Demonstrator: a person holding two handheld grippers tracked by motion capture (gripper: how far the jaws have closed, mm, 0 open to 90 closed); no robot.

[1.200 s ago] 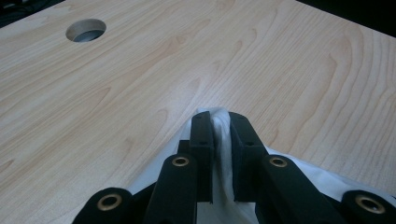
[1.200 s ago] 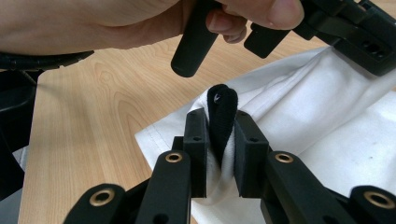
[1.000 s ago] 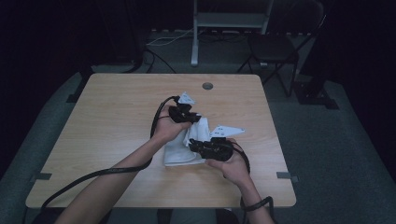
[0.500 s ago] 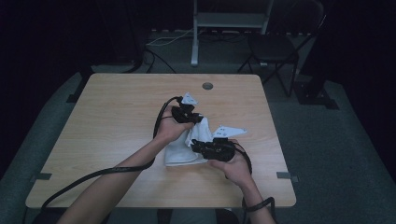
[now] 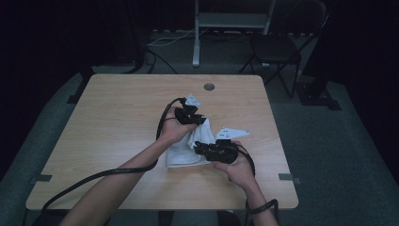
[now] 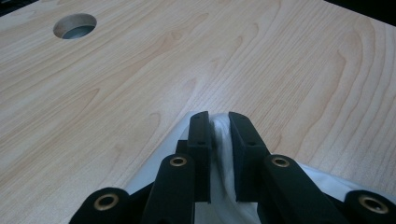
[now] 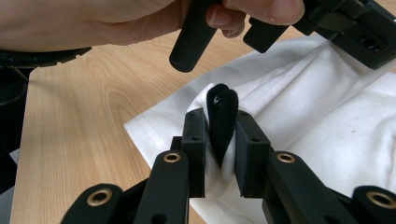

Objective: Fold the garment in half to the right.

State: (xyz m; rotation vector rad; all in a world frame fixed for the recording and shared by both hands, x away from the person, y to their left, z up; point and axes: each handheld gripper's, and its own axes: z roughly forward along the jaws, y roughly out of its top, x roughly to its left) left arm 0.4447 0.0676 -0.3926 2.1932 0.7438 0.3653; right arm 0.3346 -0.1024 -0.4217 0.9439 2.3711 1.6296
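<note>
White cloth (image 5: 181,154) lies mid-table (image 5: 108,136), bare wood all round.

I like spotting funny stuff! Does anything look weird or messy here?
Nothing is spilled or broken. One odd bit: the right gripper pinches a black fuzzy strip along with the bunched white cloth. The left gripper pinches only cloth on the light wooden table.

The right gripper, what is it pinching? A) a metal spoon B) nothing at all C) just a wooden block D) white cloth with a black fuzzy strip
D: in the right gripper view, the right gripper has its jaws closed on a fold of the white cloth with a black fuzzy strip sticking up between them.
</note>
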